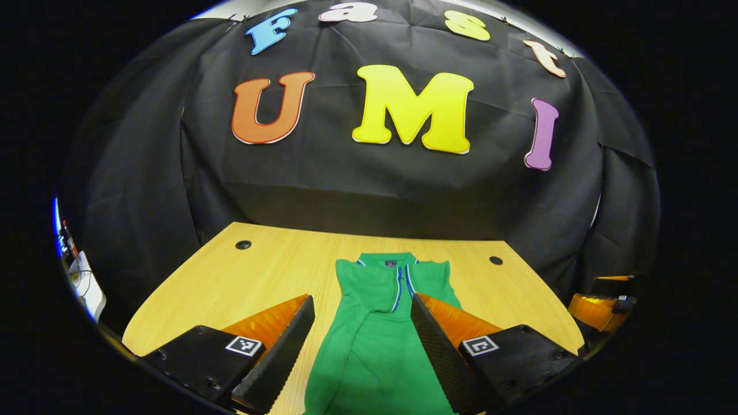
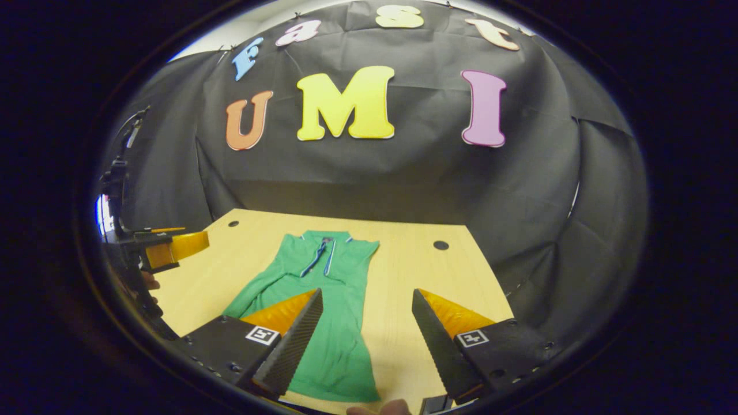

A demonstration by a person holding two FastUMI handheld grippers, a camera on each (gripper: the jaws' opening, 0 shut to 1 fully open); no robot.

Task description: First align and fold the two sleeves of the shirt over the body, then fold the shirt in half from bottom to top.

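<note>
Both tongs are raised above the table (image 1: 230,271) with jaws wide apart and nothing between them; my left gripper (image 1: 363,323) hangs over the green shirt (image 1: 380,334), its fingers straddling the body of the garment without touching it; my right gripper (image 2: 366,323) hangs a little to the shirt's right, one finger over the cloth, the other over bare wood; in the right gripper view I also see the left gripper far off at the left edge, with part of the hand holding it. Shirt lies flat on the wooden table, collar (image 2: 324,237) toward the booth wall, hem toward me; it looks narrow, sleeves apparently already folded in over the body, though I cannot tell how neatly; lower half not yet folded up. Two round holes (image 1: 243,244) sit in the tabletop, well apart, near the far corners.
</note>
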